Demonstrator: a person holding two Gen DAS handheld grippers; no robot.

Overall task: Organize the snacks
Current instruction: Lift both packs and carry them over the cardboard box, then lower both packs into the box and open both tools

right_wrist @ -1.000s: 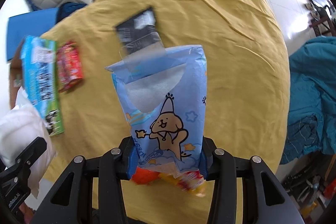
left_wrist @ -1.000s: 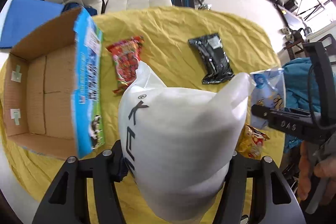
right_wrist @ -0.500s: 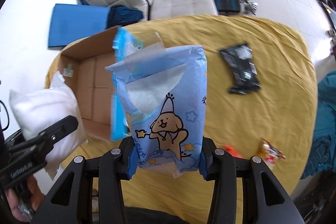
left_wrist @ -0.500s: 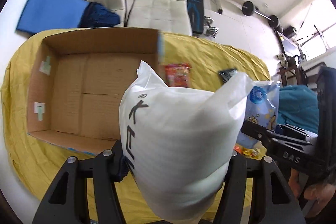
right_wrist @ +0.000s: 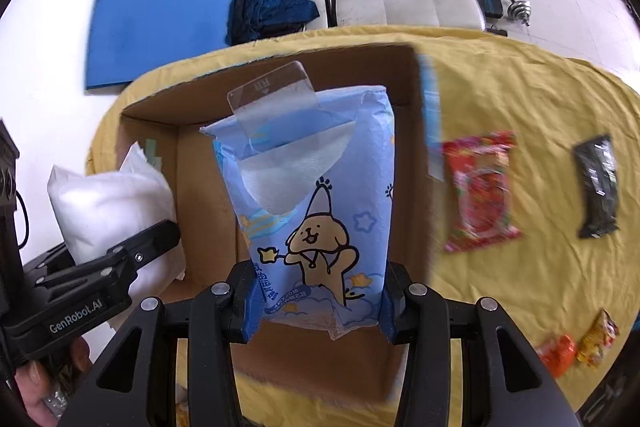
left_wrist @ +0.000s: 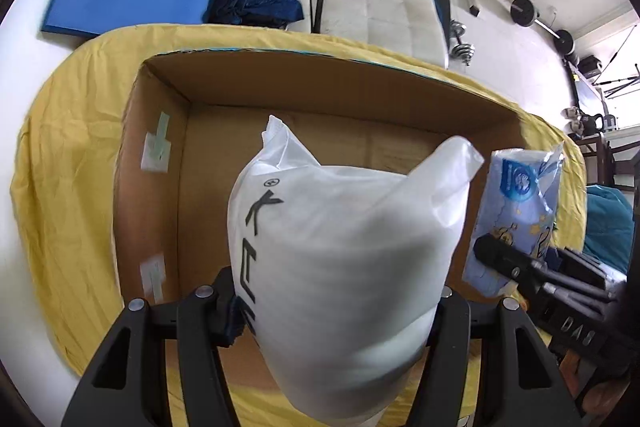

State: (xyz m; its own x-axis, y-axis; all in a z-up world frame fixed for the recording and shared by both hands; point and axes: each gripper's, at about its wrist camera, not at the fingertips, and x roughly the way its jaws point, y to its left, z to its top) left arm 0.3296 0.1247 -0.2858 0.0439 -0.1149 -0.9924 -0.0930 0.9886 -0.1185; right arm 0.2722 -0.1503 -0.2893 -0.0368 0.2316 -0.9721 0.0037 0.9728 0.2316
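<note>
The white bag (left_wrist: 344, 259) hangs with its long axis running away from the left gripper (left_wrist: 336, 303), its 2 pointed corners at the far end, over the open cardboard box (left_wrist: 168, 187); black letters run up its left side. The blue tissue pack (right_wrist: 316, 211) stands the same way in the right gripper (right_wrist: 318, 301), long axis pointing away from the fingers, its clear flap lifted at the far end and the cartoon dog upright on its face. It too is above the box, nearer the box's right wall. The box sits on the yellow cloth (right_wrist: 500, 87) toward its left edge, top open; the brown floor that shows around the 2 held packs is bare, with pale tape patches on the left inner wall. The left gripper's fingers (left_wrist: 228, 303) are clenched on the lower part of the white bag, pressing it from both sides. The right gripper's fingers (right_wrist: 394, 301) are clenched on the bottom edge of the tissue pack in the same way. On the cloth to the right of the box lie a red snack packet (right_wrist: 482, 191) just beside the box wall, a black packet (right_wrist: 598, 185) nearer the right edge, and 2 small orange and yellow packets (right_wrist: 576, 345) near the front right edge.
</note>
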